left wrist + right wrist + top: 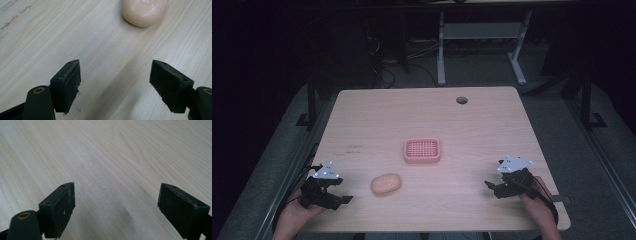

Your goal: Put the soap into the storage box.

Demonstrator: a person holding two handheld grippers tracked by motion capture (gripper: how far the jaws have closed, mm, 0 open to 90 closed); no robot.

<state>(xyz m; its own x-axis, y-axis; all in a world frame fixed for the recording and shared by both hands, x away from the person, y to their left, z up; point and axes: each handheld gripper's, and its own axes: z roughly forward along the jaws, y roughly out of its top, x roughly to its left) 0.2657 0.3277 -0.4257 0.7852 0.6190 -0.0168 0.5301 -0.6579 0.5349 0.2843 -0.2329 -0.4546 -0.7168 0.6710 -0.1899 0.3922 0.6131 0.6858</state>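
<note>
Soap bar (386, 184) beside empty pink dish (422, 151)

The soap (386, 184) is pale peach with small white flecks on top. The dish (422, 150), at the centre of the high view, is pink with a fine grid pattern. The table (482, 135) is light wood with streaky grain. Both grippers, left (343, 199) and right (488, 186), are black with grey plates dotted white.
</note>
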